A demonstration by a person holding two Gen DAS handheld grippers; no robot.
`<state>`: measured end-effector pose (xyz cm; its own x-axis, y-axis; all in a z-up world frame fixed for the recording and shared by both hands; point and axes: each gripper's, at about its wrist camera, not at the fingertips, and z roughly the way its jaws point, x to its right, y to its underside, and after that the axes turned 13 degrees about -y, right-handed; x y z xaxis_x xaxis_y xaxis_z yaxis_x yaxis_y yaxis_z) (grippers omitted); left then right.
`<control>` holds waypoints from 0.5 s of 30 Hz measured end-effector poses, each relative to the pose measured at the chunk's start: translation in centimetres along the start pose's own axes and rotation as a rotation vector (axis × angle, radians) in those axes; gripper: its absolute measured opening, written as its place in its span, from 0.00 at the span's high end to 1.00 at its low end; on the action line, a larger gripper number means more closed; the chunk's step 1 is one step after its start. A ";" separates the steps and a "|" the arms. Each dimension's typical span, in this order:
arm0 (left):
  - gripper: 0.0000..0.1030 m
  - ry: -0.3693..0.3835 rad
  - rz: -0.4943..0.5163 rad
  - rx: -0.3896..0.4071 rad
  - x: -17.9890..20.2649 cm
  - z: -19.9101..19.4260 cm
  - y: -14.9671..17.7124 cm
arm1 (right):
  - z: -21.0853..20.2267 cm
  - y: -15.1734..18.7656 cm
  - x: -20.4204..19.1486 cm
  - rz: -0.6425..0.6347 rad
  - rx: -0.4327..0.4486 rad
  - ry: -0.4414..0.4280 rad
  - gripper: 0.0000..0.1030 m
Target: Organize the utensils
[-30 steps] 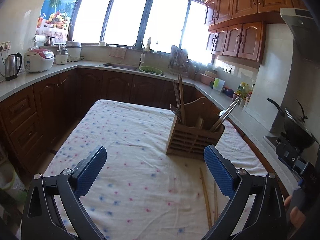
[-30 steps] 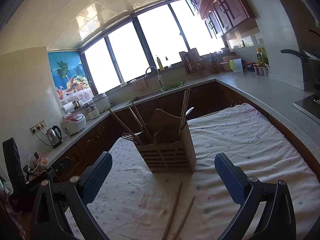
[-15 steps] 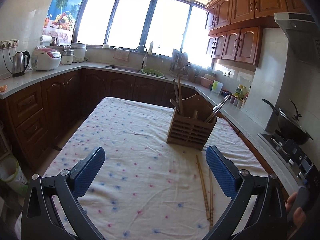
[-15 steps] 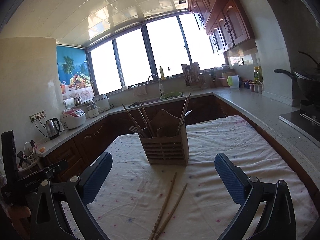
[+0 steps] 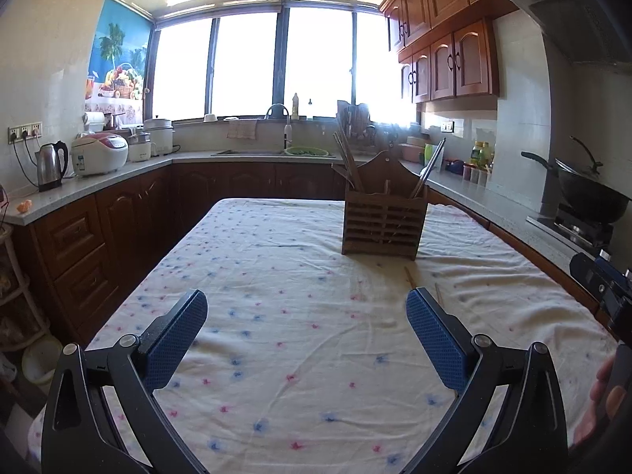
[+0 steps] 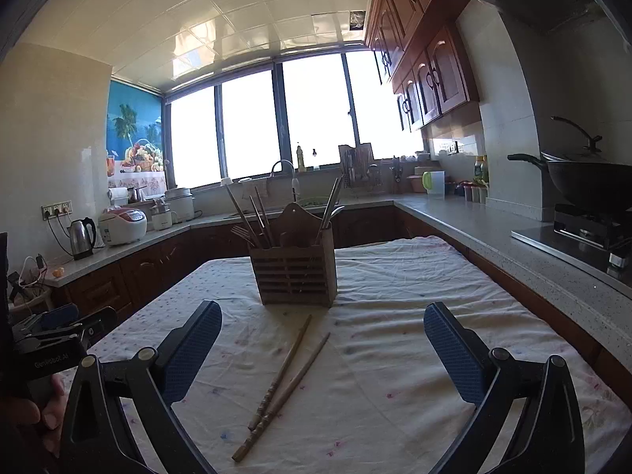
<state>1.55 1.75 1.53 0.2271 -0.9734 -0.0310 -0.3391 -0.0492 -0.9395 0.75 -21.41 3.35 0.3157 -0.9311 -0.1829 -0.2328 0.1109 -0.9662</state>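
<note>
I have both grippers hovering over the near end of the table, which is covered in a white cloth dotted with small pink and blue flowers. My left gripper has its blue-padded fingers spread wide with nothing between them, and my right gripper is spread just as wide and equally empty. Farther along the table stands the slatted brown wooden utensil holder, upright, with several wooden chopsticks and a fork leaning out of its left side and metal chopsticks and a spoon out of its right. On the cloth just in front of the holder lie two loose wooden chopsticks, nearly parallel, their far tips apart and their carved near ends close together; in the right wrist view they sit between my right gripper's fingers. In the left wrist view only their far tips show, beside the right finger.
</note>
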 end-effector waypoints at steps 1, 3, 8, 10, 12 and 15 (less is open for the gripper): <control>0.00 -0.004 0.001 -0.001 0.0 0.1 0.2 | 0.0 0.2 0.1 0.001 -0.003 0.003 0.00; 0.00 -0.005 -0.001 -0.008 0.0 0.2 0.5 | -0.2 0.7 0.2 -0.001 -0.011 0.009 0.00; 0.00 -0.022 0.010 -0.015 0.2 0.4 1.3 | -0.9 1.5 0.4 -0.002 -0.012 0.015 0.00; 0.00 -0.025 0.016 -0.027 0.4 0.6 1.5 | -1.0 1.6 0.5 -0.001 -0.012 0.018 0.00; 0.00 -0.027 0.019 -0.036 0.5 0.7 1.7 | -1.0 1.8 0.6 0.004 -0.021 0.022 0.00; 0.00 -0.024 0.030 -0.043 0.8 0.6 1.9 | -1.0 2.1 0.4 0.012 -0.026 0.019 0.00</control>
<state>1.68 0.99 -0.46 0.2376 -0.9690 -0.0674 -0.3847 -0.0301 -0.9225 -0.50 -21.92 1.37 0.2948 -0.9363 -0.1908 -0.2606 0.1133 -0.9588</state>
